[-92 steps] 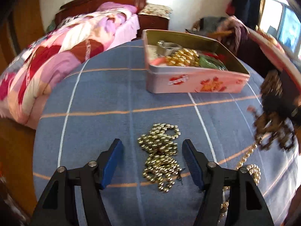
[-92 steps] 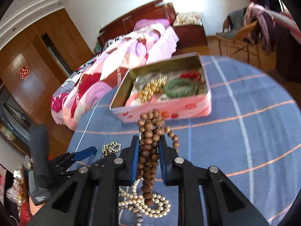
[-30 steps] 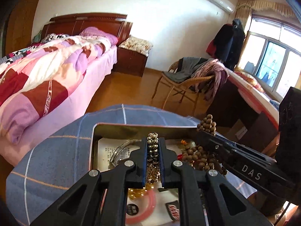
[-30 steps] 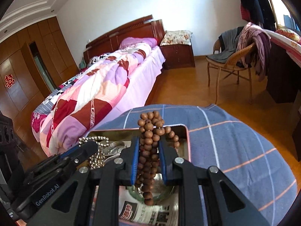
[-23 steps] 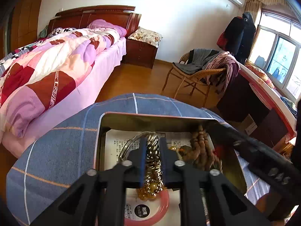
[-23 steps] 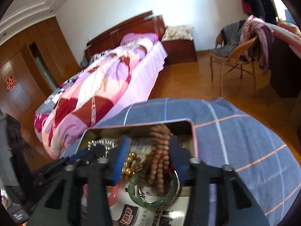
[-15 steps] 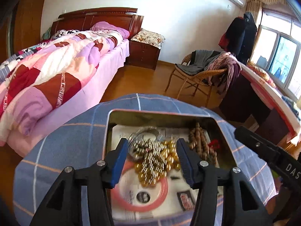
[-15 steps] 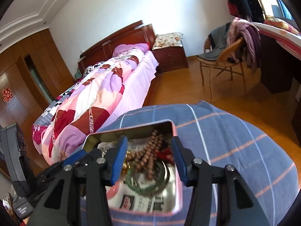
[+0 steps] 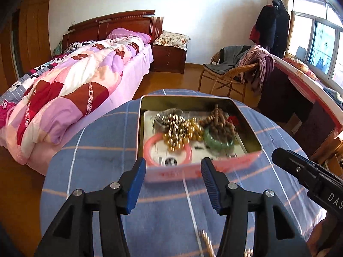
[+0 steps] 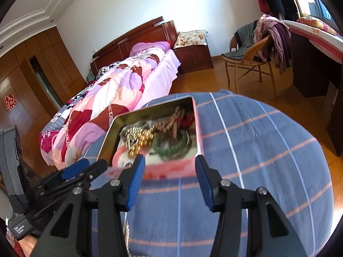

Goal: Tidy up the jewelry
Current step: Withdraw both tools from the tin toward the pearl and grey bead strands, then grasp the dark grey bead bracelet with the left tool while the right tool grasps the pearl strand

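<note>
- Bedroom setting: a round table under a blue checked tablecloth (image 9: 103, 141) stands near a bed with a patchwork quilt (image 9: 70, 90), with a rattan chair (image 9: 231, 75) draped in clothes further back.
- At the far side of the cloth sits an open pink tin (image 9: 214, 169), its long axis running left to right across both wrist views.
- Inside the tin lie a pink bangle (image 9: 150, 147), a heap of gold bead necklaces (image 9: 180, 130), a string of brown wooden beads (image 9: 220, 120) and a green bangle (image 9: 216, 141); something red sits at the right end (too small to name).
- Left gripper (image 9: 173, 177) has its jaws spread wide and grips nothing; it hangs over the cloth just short of the tin's near wall.
- Right gripper (image 10: 169, 175) is likewise fully parted and empty, at about the same stand-off from the tin; the left tool shows at its lower left.
- One strand of pale beads (image 9: 206, 243) lies on the cloth at the very bottom of the left view, nearer the person than both tools and running roughly front to back.
- My judgement: that loose strand is what remains, so the next reach goes down and back toward the person, away from the tin. It seems to lie between the two tools, and I cannot tell which is nearer.
</note>
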A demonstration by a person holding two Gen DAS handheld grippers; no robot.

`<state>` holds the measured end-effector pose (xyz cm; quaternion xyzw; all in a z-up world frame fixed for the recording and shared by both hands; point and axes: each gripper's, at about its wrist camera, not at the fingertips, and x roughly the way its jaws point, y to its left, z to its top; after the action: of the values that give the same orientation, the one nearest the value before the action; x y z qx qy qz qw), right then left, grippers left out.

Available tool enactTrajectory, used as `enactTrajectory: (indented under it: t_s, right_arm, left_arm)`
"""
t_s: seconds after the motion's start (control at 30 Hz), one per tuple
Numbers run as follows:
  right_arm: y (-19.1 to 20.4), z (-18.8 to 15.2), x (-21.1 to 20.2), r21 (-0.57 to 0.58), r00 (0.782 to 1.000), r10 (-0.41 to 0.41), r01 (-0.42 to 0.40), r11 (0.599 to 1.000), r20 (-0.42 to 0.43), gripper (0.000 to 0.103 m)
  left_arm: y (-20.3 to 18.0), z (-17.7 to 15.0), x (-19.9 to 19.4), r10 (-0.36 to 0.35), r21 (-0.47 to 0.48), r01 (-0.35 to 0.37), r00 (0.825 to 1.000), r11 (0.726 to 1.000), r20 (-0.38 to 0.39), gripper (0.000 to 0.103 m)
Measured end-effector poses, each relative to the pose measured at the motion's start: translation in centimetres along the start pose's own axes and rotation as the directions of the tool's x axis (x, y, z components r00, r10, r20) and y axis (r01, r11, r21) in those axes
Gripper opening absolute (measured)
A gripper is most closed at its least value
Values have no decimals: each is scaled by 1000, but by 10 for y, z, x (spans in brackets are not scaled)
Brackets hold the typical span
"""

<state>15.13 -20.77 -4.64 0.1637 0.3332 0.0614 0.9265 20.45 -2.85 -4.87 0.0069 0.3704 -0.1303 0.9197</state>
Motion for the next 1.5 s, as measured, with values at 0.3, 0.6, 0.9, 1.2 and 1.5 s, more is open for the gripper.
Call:
enactTrajectory:
  t_s: [0.3,0.6,0.9,1.2,1.5]
  right_arm:
    - [6,-35,-23,-38,1000,5,-6,999,-23,53]
    - [1,-68,-31,-55,997,2,-6,998,-78,53]
    - [-8,-81,-42,-21,996,15,-16,1000,-88,53]
    - [-2,-95,-56,-95,994,-24,13,995,-110,53]
    - [-6,-107,-69,-103,991,-41,28,994,-130,53]
  left_arm:
    - [3,-34,-25,25,-6,-25,1000,1000,-6,54]
    - [11,-73,-37,16,-17,-17,998,1000,-57,54]
    - [-6,-123,-47,-176,23,182,970,983,-167,55]
    - [-42,-130,-39,-131,161,164,971,973,-198,70]
    - [-45,-136,-47,-213,161,250,952,955,-218,70]
